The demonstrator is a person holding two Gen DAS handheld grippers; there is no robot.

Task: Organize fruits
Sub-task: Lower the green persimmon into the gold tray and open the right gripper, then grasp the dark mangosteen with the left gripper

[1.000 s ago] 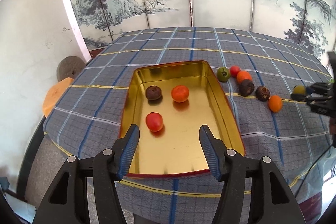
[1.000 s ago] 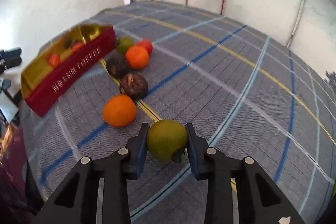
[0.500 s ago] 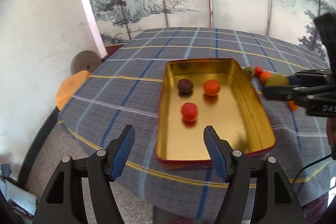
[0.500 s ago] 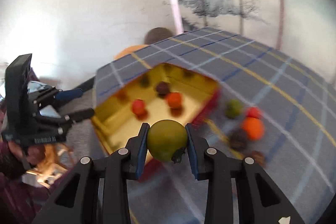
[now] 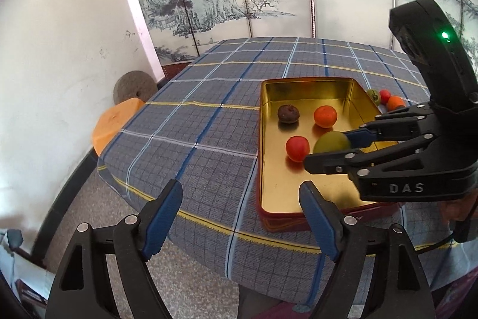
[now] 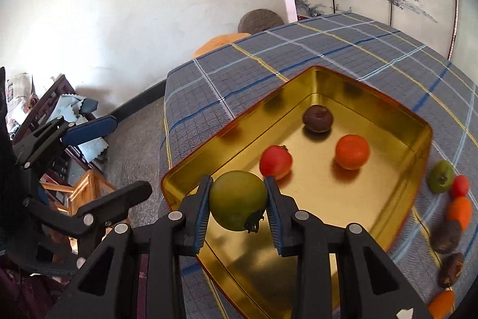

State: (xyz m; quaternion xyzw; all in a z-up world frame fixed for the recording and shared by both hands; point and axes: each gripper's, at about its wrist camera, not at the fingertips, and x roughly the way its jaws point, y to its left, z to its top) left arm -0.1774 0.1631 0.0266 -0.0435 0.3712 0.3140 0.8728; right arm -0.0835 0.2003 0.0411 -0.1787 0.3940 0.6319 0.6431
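My right gripper (image 6: 237, 207) is shut on a green fruit (image 6: 237, 204) and holds it above the near end of the gold tin tray (image 6: 418, 136). In the left wrist view the right gripper (image 5: 334, 150) and the green fruit (image 5: 331, 141) hang over the tray (image 5: 298, 81). The tray holds a red tomato (image 6: 275, 162), an orange (image 6: 352, 151) and a dark brown fruit (image 6: 317, 118). My left gripper (image 5: 240, 217) is open and empty, off the table's near edge, left of the tray.
Several loose fruits lie in a row on the plaid tablecloth (image 6: 239, 73) beside the tray: a green one (image 6: 439, 177), a red one (image 6: 460, 186), an orange (image 6: 460, 211), two dark ones and another orange. An orange stool (image 5: 115, 120) and a round stone stand by the wall.
My right gripper has carried the green fruit from the table's right side to above the tray. My left gripper has drawn back and to the left, staying open.
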